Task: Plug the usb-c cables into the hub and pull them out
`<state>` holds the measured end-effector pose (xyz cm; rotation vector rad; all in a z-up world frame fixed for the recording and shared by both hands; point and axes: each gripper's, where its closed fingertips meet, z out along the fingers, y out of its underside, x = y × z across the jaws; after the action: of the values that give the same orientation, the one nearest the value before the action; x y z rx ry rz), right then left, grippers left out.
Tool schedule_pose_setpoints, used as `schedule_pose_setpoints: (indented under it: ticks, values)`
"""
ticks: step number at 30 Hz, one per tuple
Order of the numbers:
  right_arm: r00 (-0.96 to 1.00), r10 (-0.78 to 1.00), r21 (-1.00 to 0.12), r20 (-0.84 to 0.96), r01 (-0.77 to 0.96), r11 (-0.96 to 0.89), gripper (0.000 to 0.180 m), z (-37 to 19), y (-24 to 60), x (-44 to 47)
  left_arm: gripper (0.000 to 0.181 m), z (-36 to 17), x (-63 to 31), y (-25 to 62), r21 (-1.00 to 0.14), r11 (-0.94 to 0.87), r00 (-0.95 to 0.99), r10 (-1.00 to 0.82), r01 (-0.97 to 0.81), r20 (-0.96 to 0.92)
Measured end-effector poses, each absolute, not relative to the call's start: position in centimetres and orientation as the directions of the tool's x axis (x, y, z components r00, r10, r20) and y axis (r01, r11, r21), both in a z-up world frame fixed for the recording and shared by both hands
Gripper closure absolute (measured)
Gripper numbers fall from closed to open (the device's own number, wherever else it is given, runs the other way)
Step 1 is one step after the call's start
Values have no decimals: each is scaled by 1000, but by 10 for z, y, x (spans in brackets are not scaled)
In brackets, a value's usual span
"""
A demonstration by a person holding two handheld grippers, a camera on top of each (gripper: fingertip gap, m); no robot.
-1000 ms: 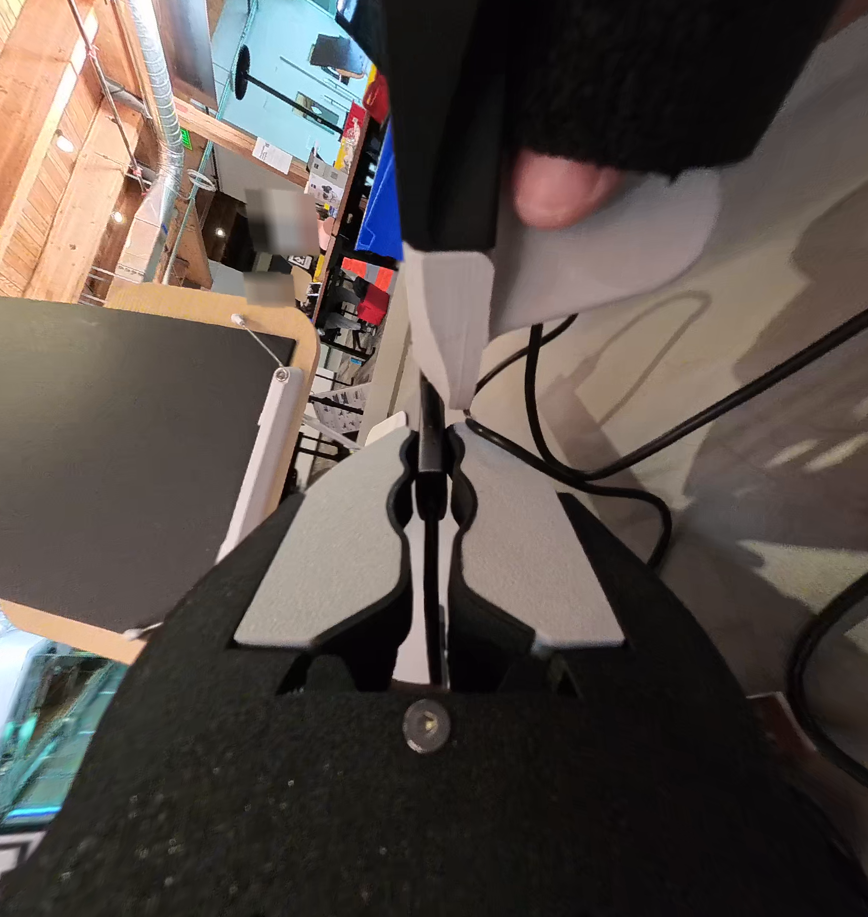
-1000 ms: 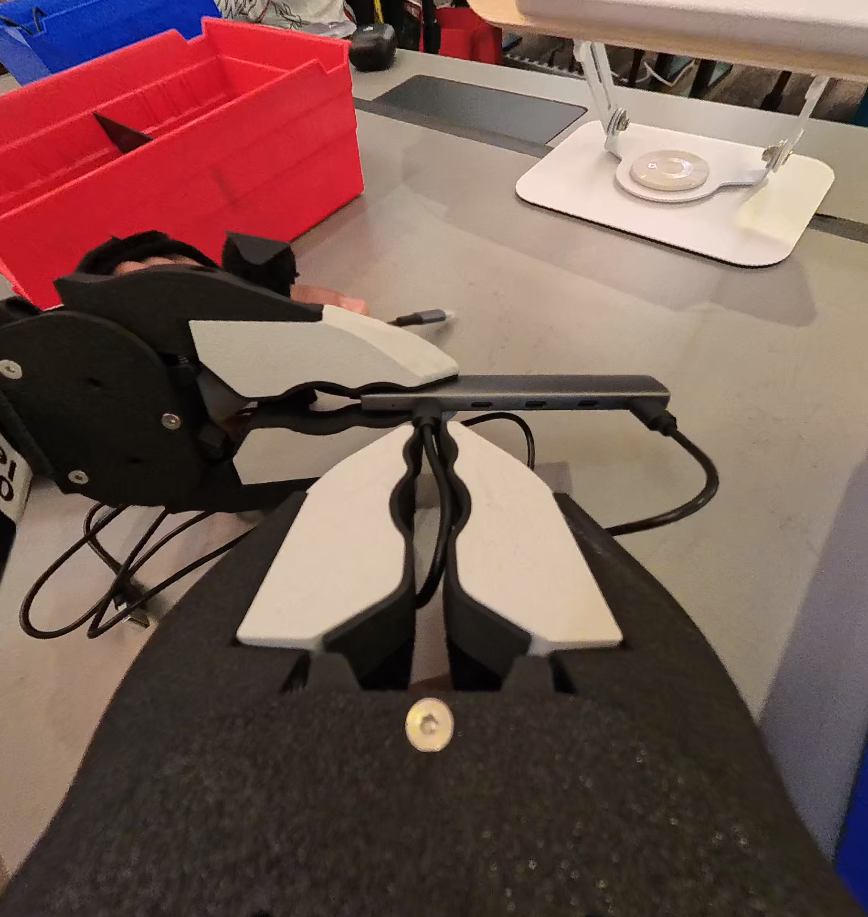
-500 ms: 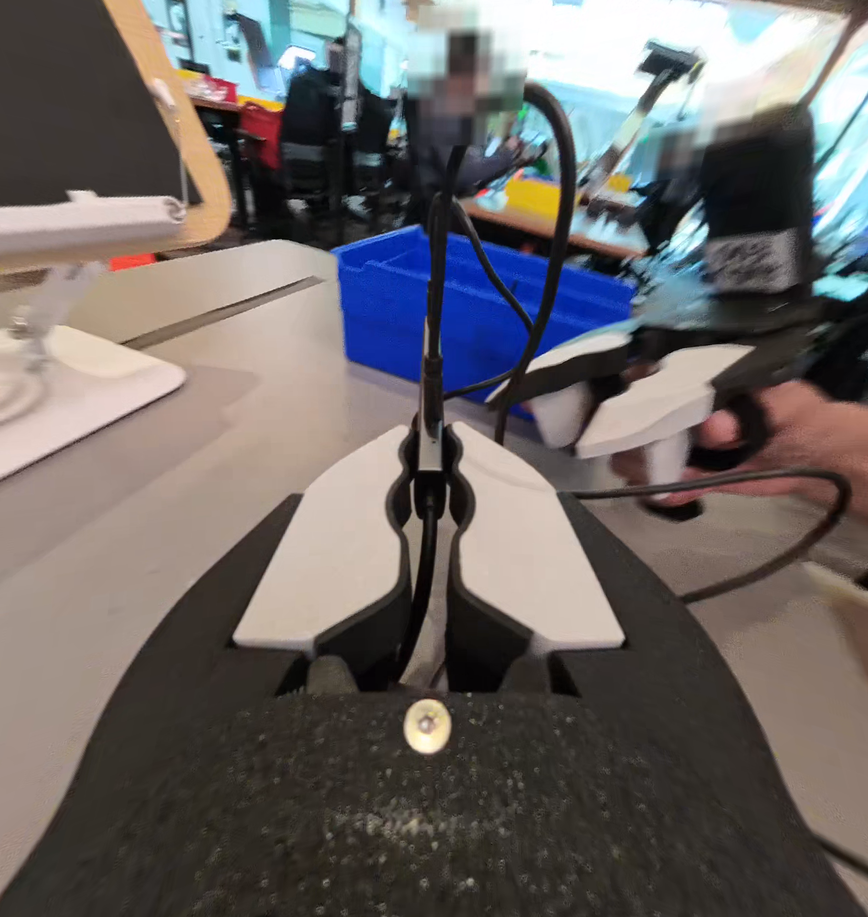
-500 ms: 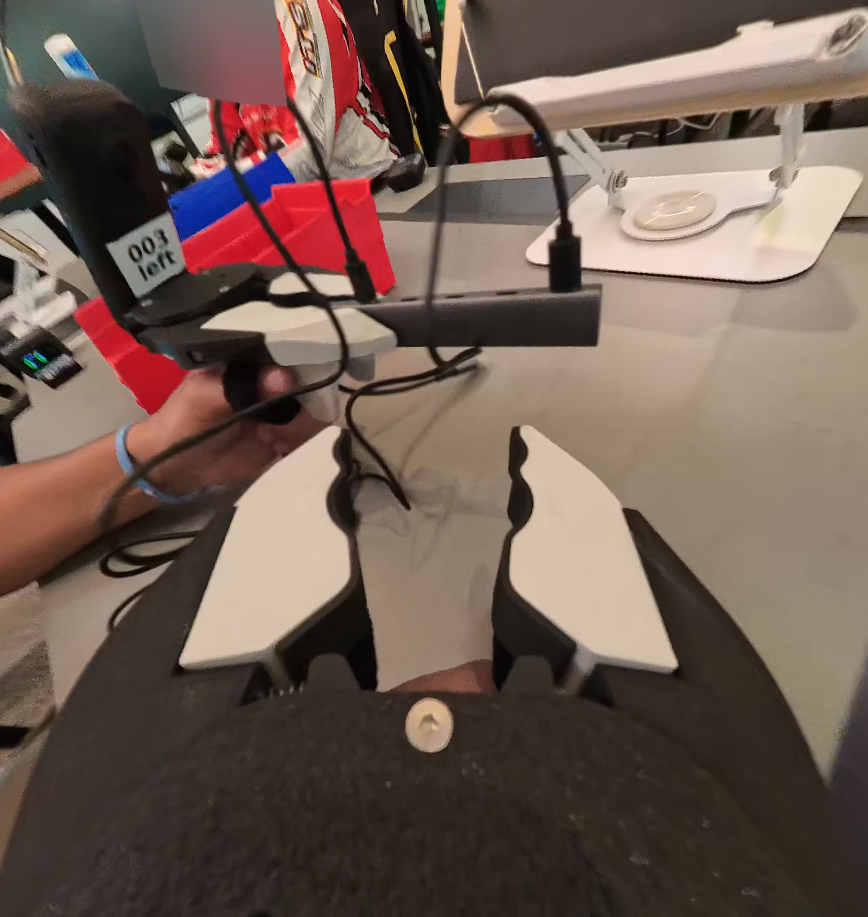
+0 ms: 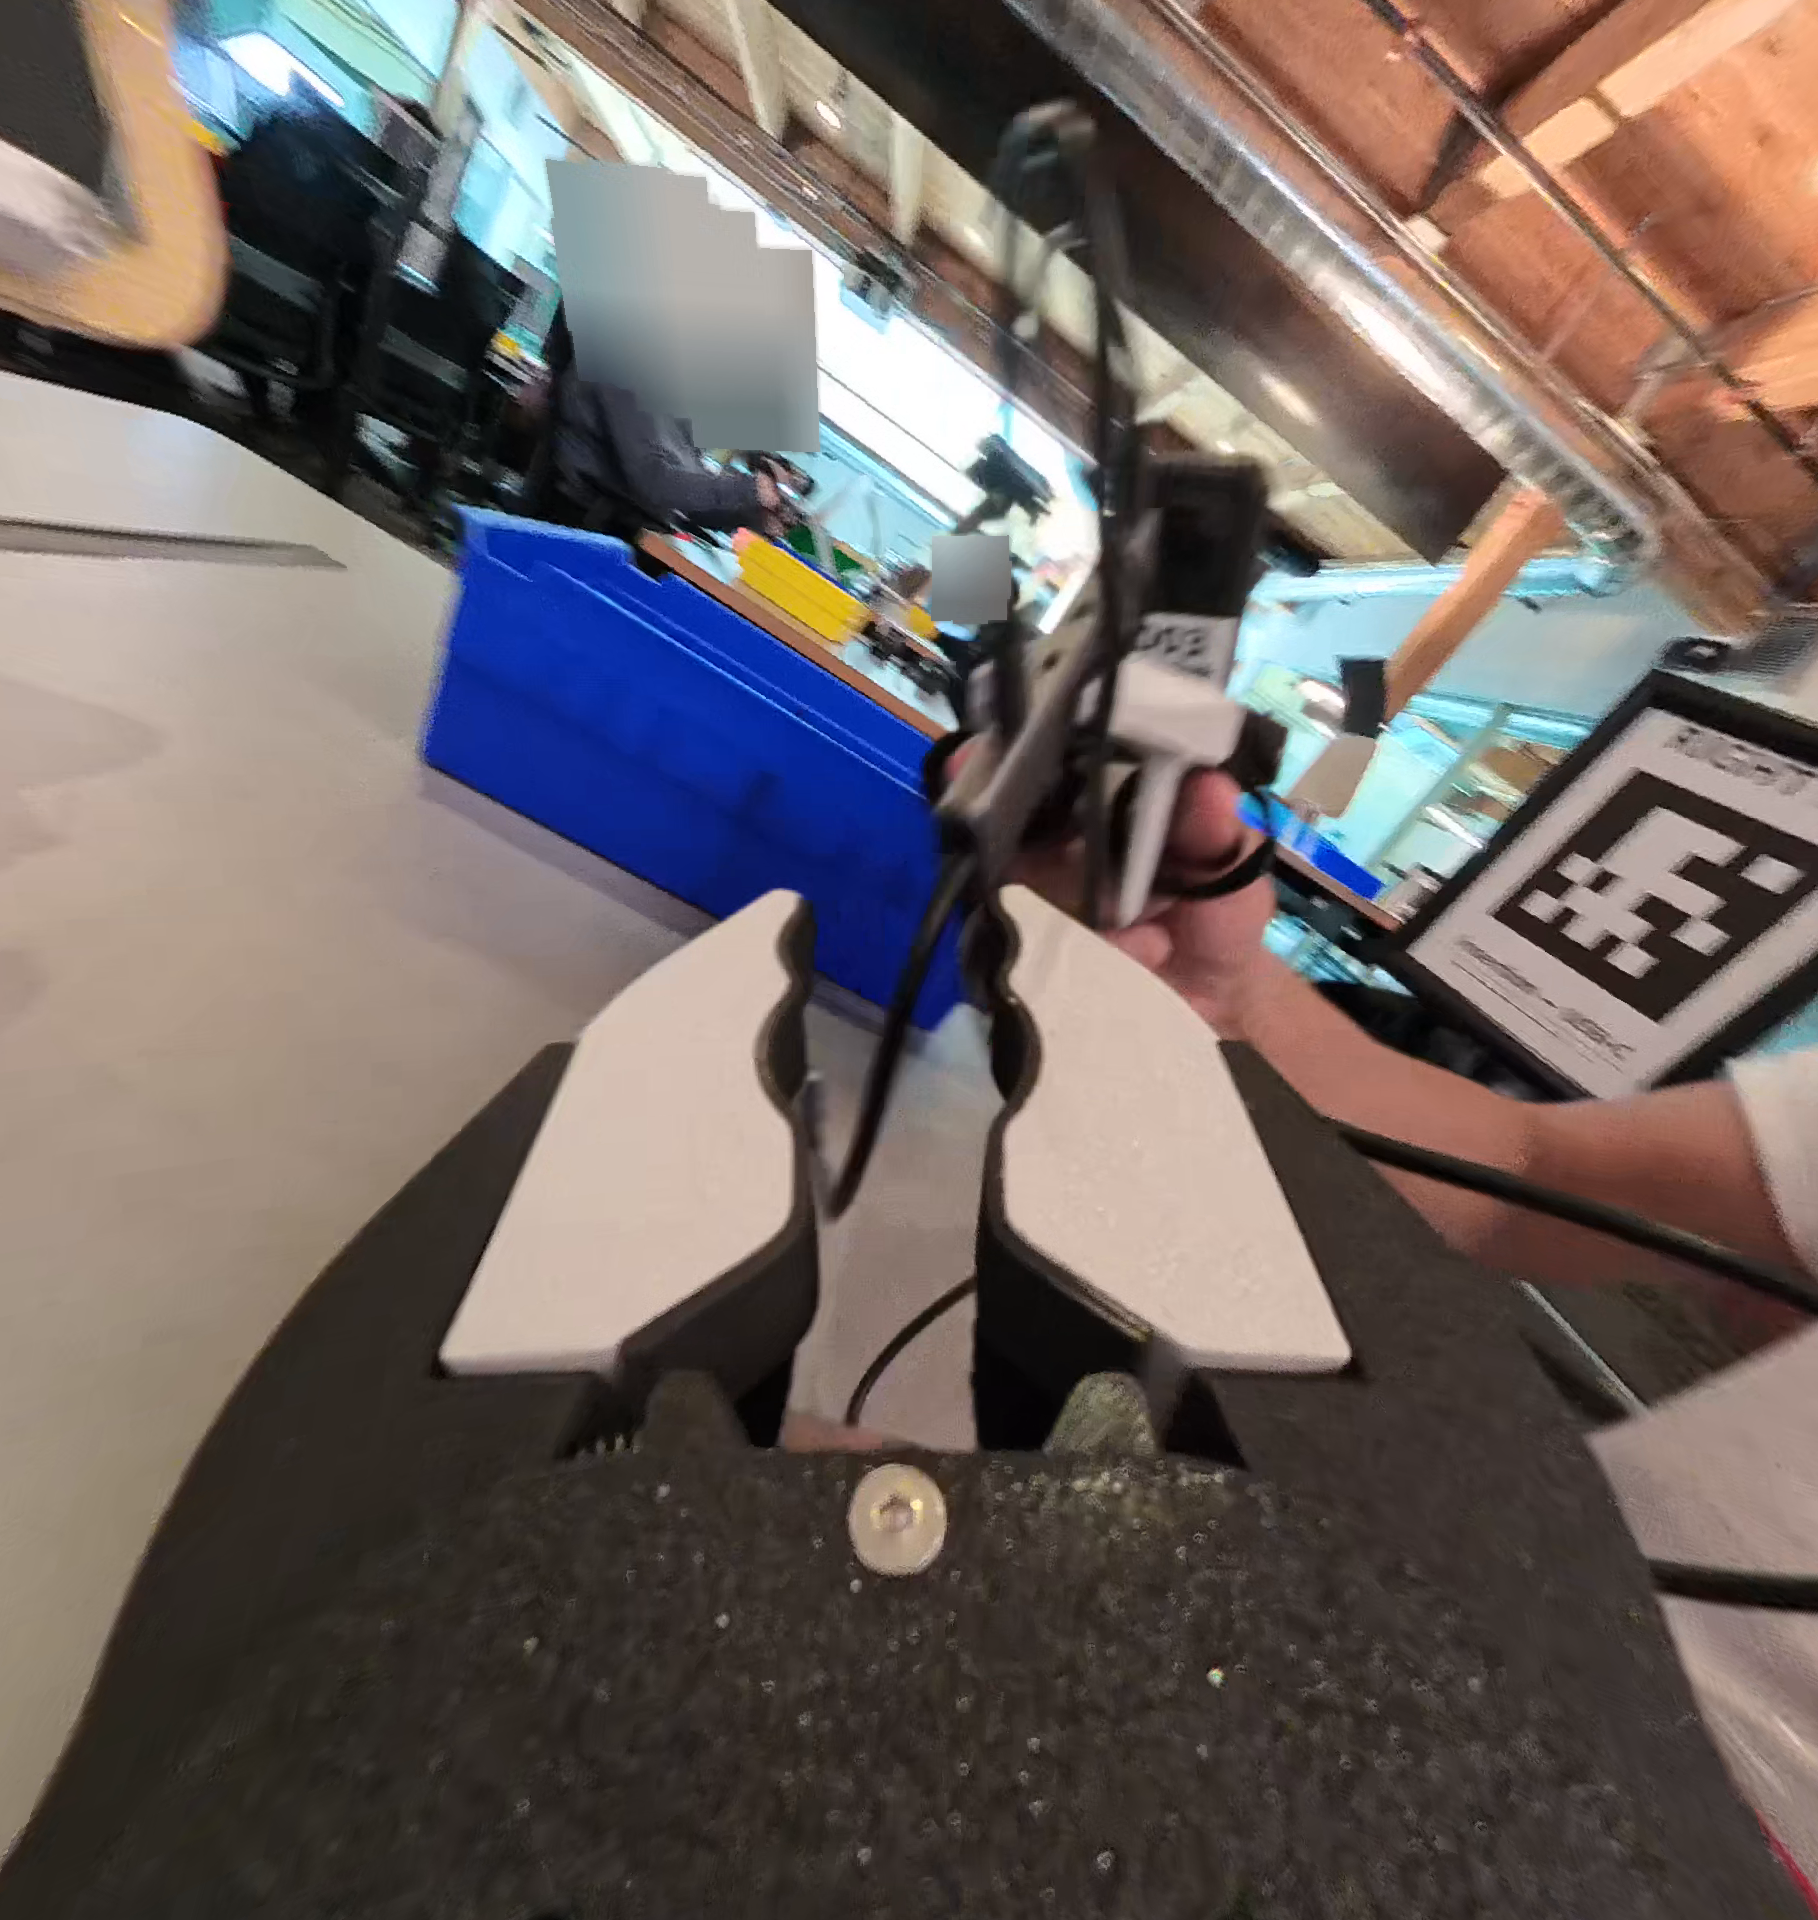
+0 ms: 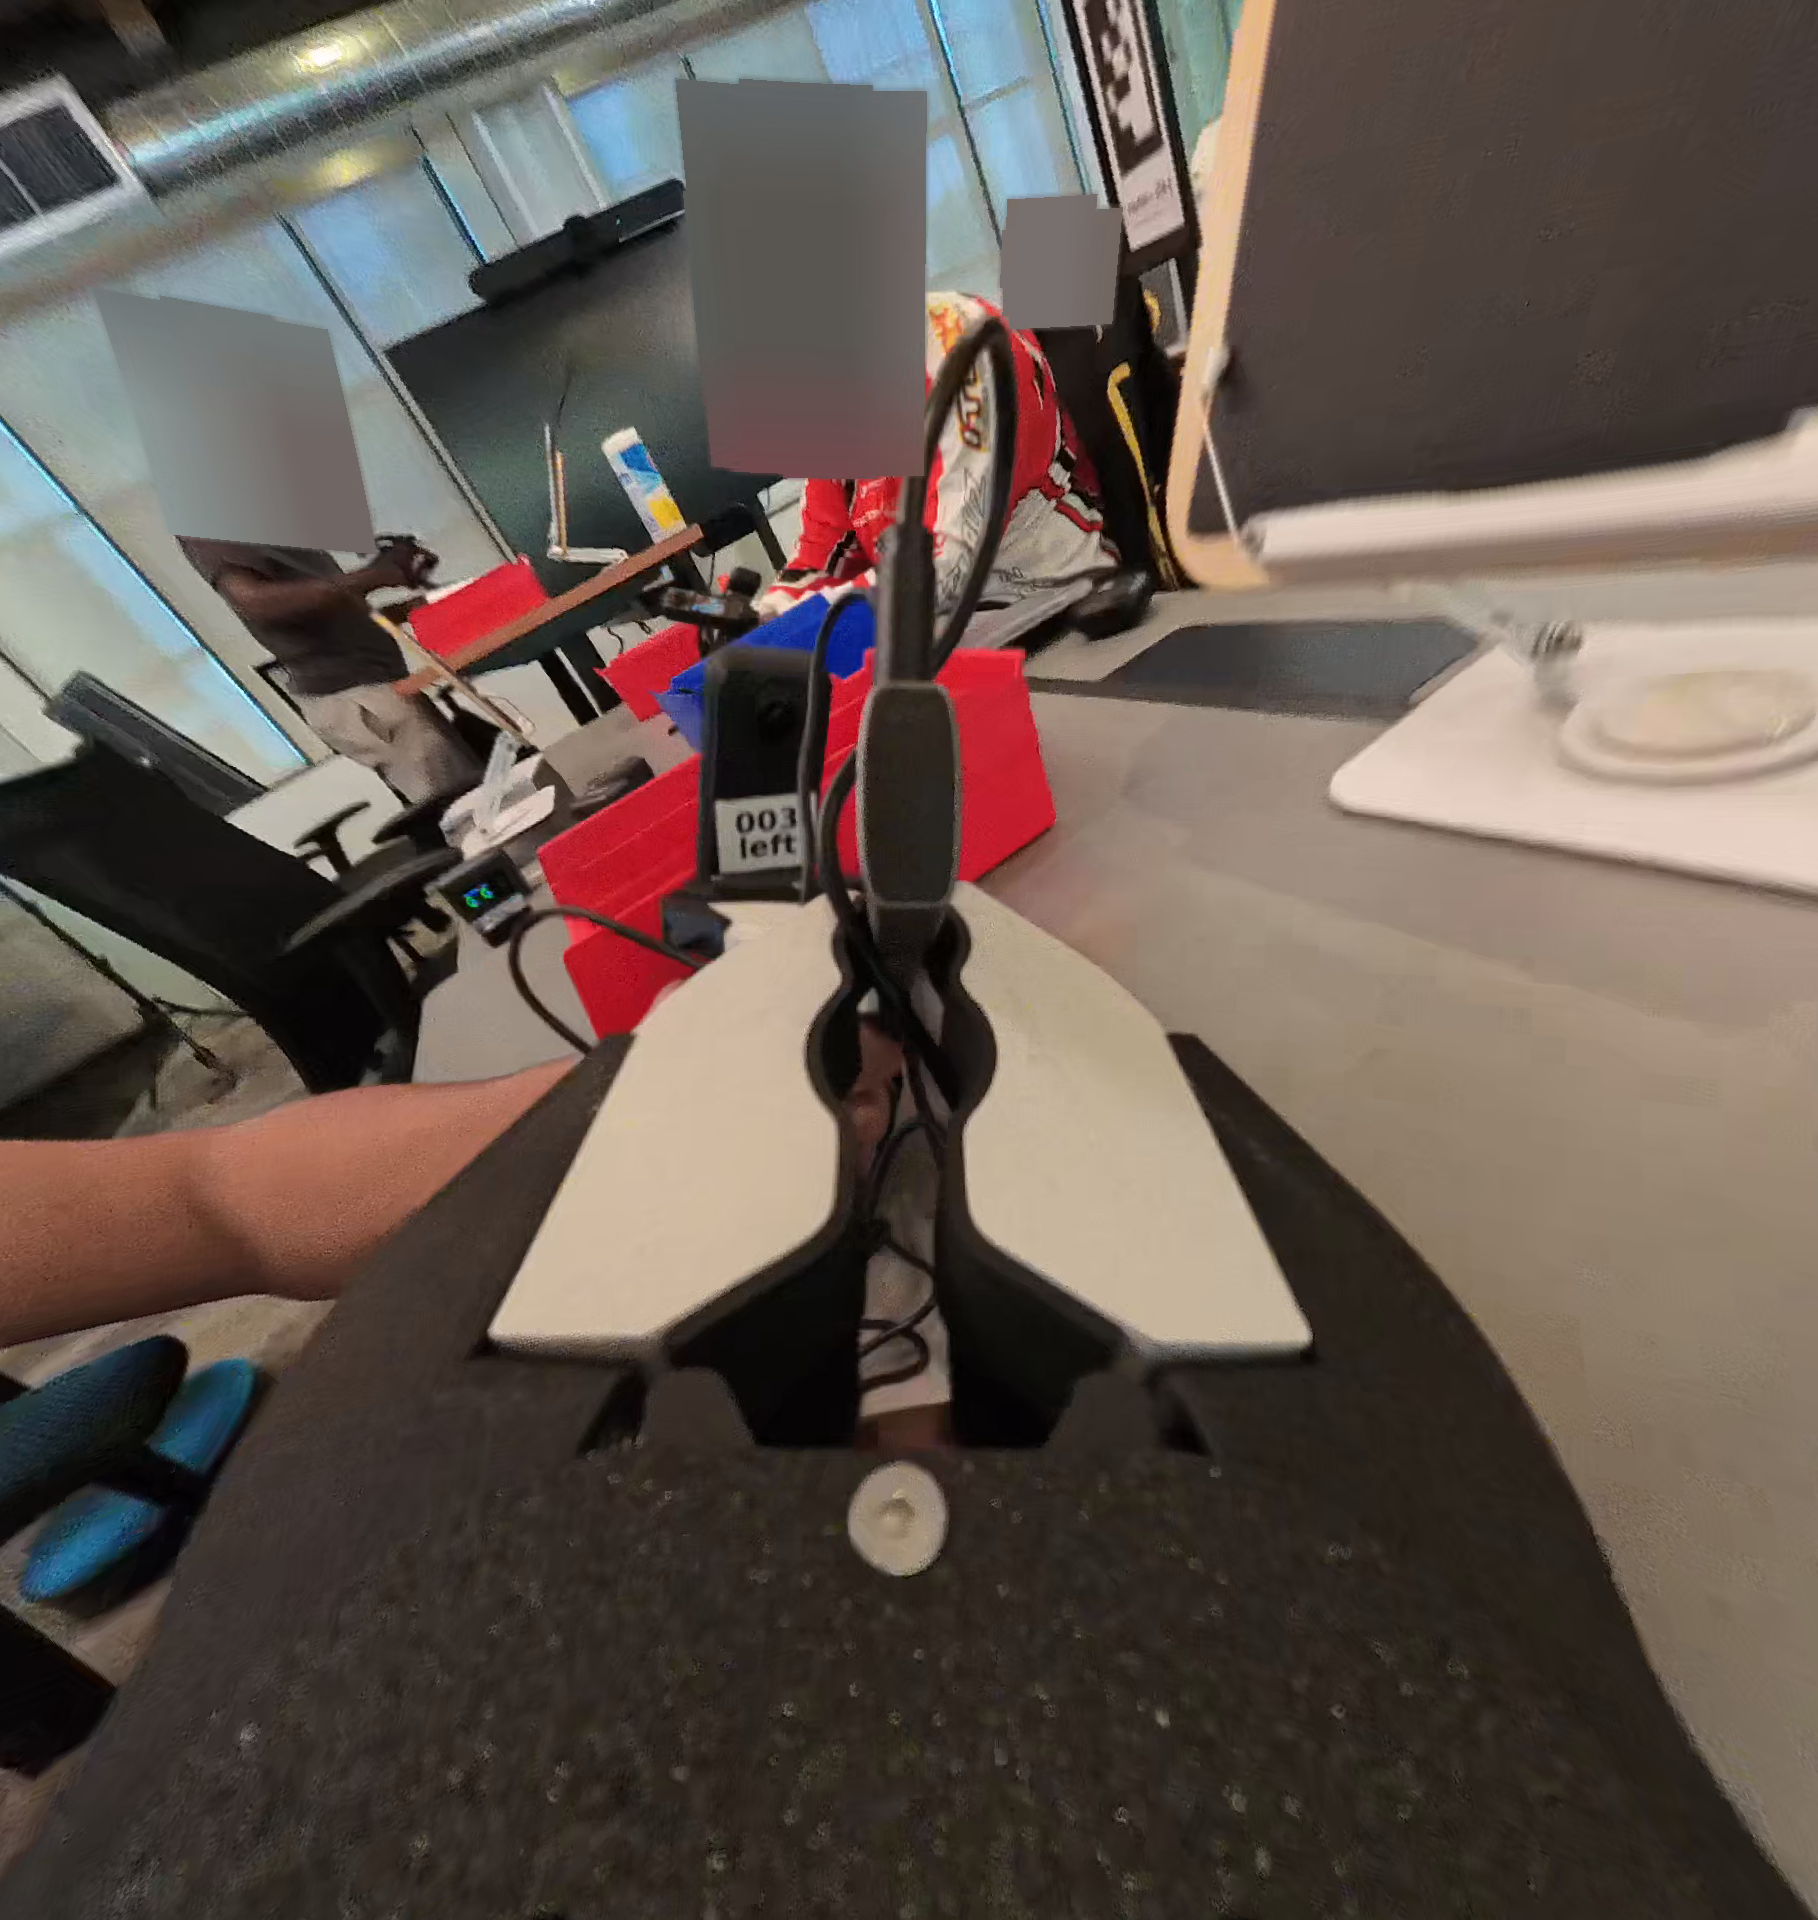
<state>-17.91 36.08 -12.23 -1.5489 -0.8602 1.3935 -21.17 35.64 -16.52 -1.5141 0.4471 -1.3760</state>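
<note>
In the right wrist view the dark grey hub stands end-on between my right gripper's fingertips, which are shut on its lower end. A black usb-c cable is plugged into the hub's upper end and loops over. A thinner black cable runs down beside the hub. My left gripper is open and grips nothing; a black cable hangs loose between its fingers. Its camera housing shows just behind the hub. The right gripper, in a hand, shows blurred farther off in the left wrist view.
A blue bin stands on the grey table. A red bin stands behind the hub. A white stand base carrying a dark board is at the right. A framed marker board and several people are farther off.
My left gripper has let go of the hub and opened. My right gripper, open half a second ago after releasing a cable, has shut on the hub. Both views have swung upward.
</note>
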Motion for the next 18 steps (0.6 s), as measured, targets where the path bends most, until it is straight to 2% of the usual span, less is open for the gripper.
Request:
schedule_pose_setpoints:
  ticks: [2, 6, 11, 15, 18]
  values:
    - [156, 933, -946, -324, -30, -323, 171, -87, 373, -170, 145, -161, -232, 370, -830, -390, 357, -767, 399, 533]
    - [222, 970, -994, -102, 10, -107, 170, 16, 396, -141, 148, -152, -275, 392, -849, -211, 561, -670, 484, 486]
    - [359, 922, -989, 145, 45, 138, 170, 173, 421, -86, 148, -158, -290, 396, -954, -89, 792, -538, 287, 289]
    - [462, 858, -972, 226, 48, 230, 169, 287, 443, -40, 153, -145, -271, 373, -985, -92, 812, -559, 143, 170]
    - [544, 807, -969, 231, 53, 241, 169, 353, 467, -9, 154, -128, -261, 341, -995, -83, 821, -563, 60, 97]
